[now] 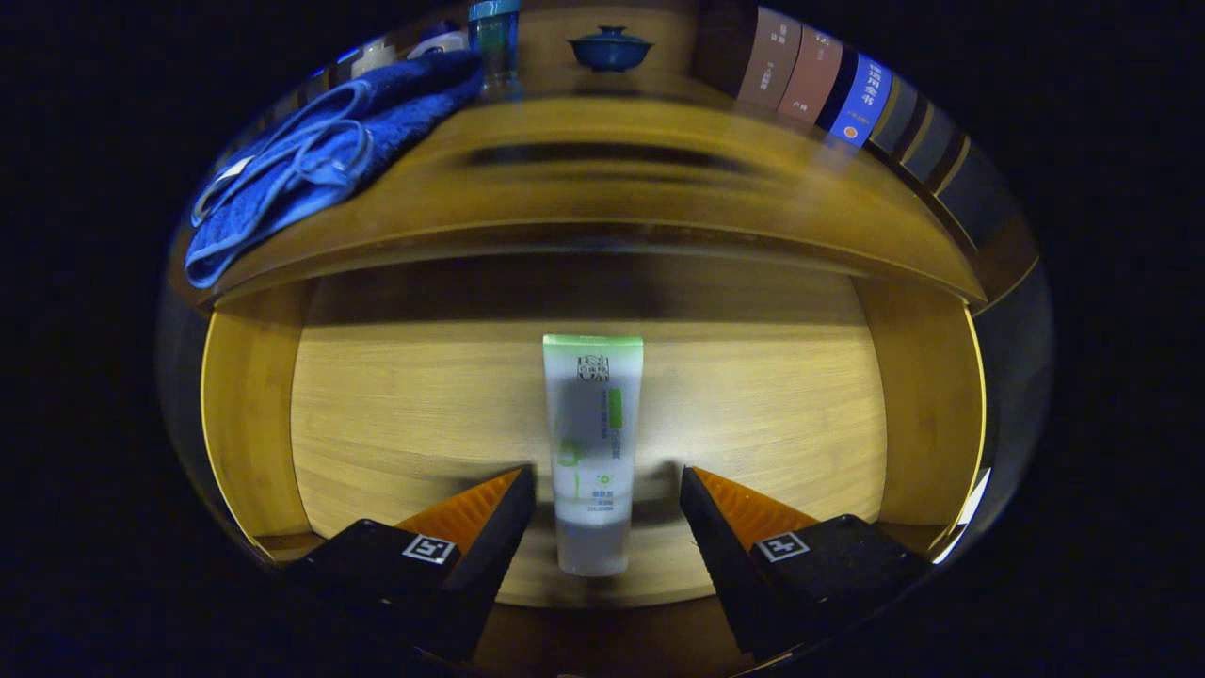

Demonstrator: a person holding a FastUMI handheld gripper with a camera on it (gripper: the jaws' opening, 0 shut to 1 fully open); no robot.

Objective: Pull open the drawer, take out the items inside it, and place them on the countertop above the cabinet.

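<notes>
— Gripper view first: what do we have between the fingers?

— We see the gripper (607,494) held wide apart over the open wooden drawer (249,405), its jaws parted and pressing on nothing. Between them lies a white plastic tube with a green band at its far end (592,443), flat on the drawer's pale wood floor and running lengthwise away from us. Its near, clear cap end sits level with the fingertips (513,499), and we see a gap on each side, so neither finger touches it.

— And where is the drawer against the cabinet?

— We find it pulled out below the curved front edge of the wooden bench (612,188) that tops the cabinet. The tube lies about midway between the drawer's two side walls.

— What do we see up on the bench?

— On its left part a folded blue towel with paler blue piping (320,151) is draped, partly over the edge. Beyond it stands a blue-tinted glass bottle (496,42), and further along a dark blue lidded ceramic bowl (610,49). To the right we see a row of upright books (828,80), spines toward us.
</notes>
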